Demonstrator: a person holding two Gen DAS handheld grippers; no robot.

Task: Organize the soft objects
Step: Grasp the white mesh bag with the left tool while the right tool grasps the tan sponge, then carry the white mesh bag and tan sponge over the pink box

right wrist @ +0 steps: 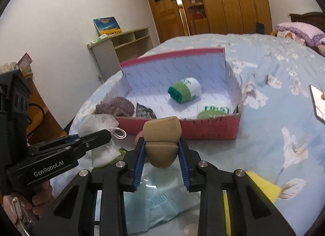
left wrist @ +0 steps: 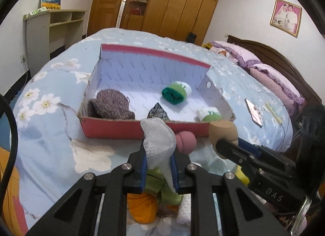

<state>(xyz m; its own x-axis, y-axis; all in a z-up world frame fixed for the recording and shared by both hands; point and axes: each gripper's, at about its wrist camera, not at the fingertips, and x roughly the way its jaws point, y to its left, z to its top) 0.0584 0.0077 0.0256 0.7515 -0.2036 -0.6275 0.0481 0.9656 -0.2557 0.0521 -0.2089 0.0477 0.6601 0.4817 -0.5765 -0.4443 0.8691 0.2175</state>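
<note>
On the left, a white mesh pouch (left wrist: 157,140) is gripped between the closed jaws of the left gripper (left wrist: 158,167), just short of the red box (left wrist: 113,130) on the bed (left wrist: 46,150). To the right, a tan sponge (right wrist: 161,144) is clamped in the jaws of the right gripper (right wrist: 161,161), also just before the box's near wall. The carrying step is judged under way; next, both pieces would need lifting over the wall and releasing beside the rolled socks (left wrist: 176,92).
</note>
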